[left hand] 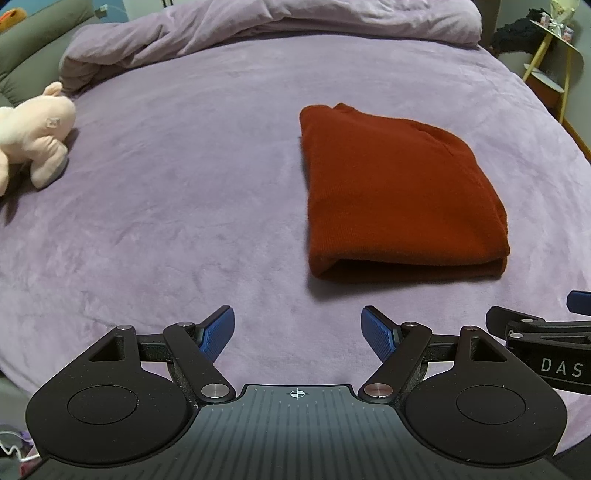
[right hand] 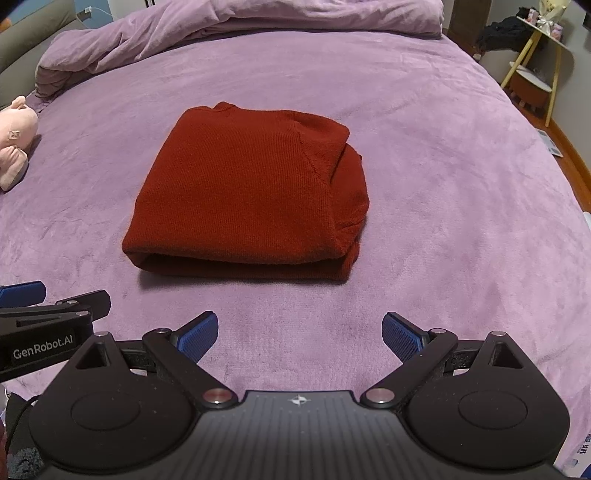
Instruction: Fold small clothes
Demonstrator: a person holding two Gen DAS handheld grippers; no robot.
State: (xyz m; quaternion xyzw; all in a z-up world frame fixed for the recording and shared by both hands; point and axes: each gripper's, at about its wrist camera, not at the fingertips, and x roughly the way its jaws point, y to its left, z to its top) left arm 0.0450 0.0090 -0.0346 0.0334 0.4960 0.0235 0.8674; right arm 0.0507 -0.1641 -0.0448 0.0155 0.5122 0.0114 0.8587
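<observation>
A dark red knitted garment (left hand: 399, 192) lies folded into a compact rectangle on the purple bed cover (left hand: 177, 206); it also shows in the right wrist view (right hand: 247, 195). My left gripper (left hand: 298, 332) is open and empty, held near the bed's front edge, below and left of the garment. My right gripper (right hand: 300, 338) is open and empty, just in front of the garment's near fold. Each gripper shows at the side of the other's view.
A pink plush toy (left hand: 33, 133) lies at the bed's left edge. A bunched purple duvet (right hand: 229, 26) covers the far end. A yellow-legged side table (right hand: 535, 62) stands off the bed at the far right.
</observation>
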